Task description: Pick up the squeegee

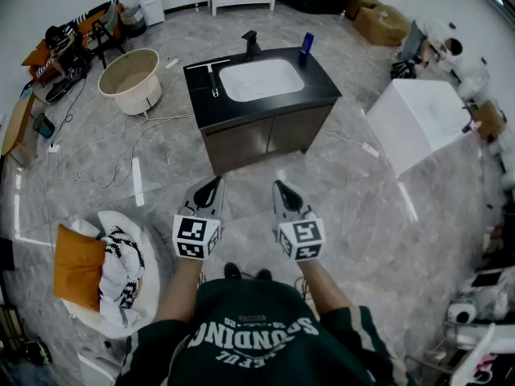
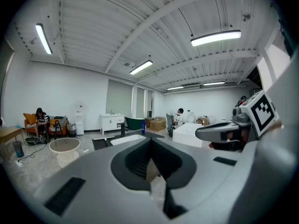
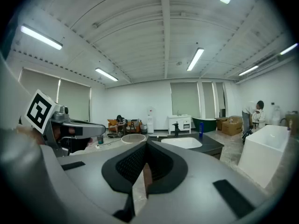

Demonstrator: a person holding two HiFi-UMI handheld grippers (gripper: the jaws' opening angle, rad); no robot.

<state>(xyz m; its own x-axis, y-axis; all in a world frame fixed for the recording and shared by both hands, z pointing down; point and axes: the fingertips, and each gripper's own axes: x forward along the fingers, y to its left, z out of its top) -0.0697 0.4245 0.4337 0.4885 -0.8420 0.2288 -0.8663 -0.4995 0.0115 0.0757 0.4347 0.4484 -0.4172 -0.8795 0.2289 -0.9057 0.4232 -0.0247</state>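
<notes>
The squeegee [image 1: 212, 80], dark with a long thin handle, lies on the left part of the black vanity top [image 1: 322, 83], beside the white sink [image 1: 260, 79]. In the left gripper view it shows as a thin strip [image 2: 106, 141] on that top. Both grippers are held side by side above the floor, well short of the vanity front and pointing toward it. My left gripper [image 1: 211, 186] [image 2: 150, 140] is shut with nothing in it. My right gripper [image 1: 282, 188] [image 3: 146, 143] is shut too, also holding nothing.
A black faucet [image 1: 249, 43] and a blue bottle [image 1: 307, 43] stand at the back of the vanity. A beige round tub [image 1: 131, 79] sits to its left, a white block [image 1: 418, 123] to its right. Cables [image 1: 105, 147] trail over the floor; a pouf with an orange cushion [image 1: 79, 268] is near left.
</notes>
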